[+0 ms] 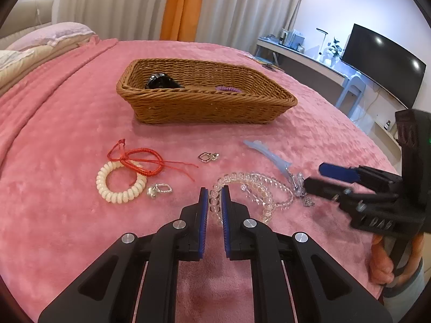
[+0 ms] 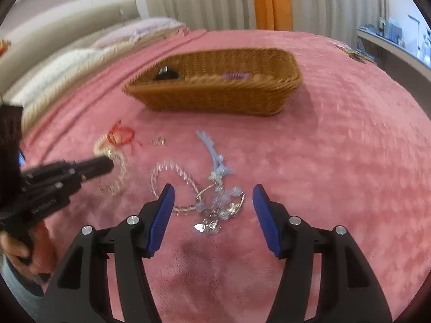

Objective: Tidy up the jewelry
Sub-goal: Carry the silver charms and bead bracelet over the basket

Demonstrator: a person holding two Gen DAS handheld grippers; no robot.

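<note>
crystal bracelet pinched on the left, charm cluster between spread jaws on the right

jaws of the left gripper point(image 1: 214, 197) are seen nearly closed, pressed on the near arc of a clear crystal bead bracelet point(image 1: 253, 188), which lies on the pink blanket point(image 1: 67, 123) with the rest of its loops trailing to the right. the right gripper point(image 2: 213, 202) is held with its jaws standing well apart, nothing gripped; a silver charm cluster with pale blue beads and butterfly pendants point(image 2: 218, 210) lies on the blanket between the blue pads point(image 2: 265, 215), which do not press on it. a pale blue hair clip point(image 2: 212, 148) is laid just beyond the cluster, touching it. to the left of the bracelet a white spiral hair tie point(image 1: 118, 183) is seen, overlapped by a red braided cord bracelet point(image 1: 142, 161), with a small silver ring-like piece point(image 1: 160, 189) just beside the tie and another point(image 1: 208, 157) farther back. a woven wicker basket point(image 1: 204, 107) stands beyond all of these on the blanket; a black object point(image 1: 161, 82) and a purple hair tie point(image 1: 229, 88) are partly seen inside it. a hand point(image 2: 24, 255) is seen on the left gripper's handle in the right wrist view.
</note>
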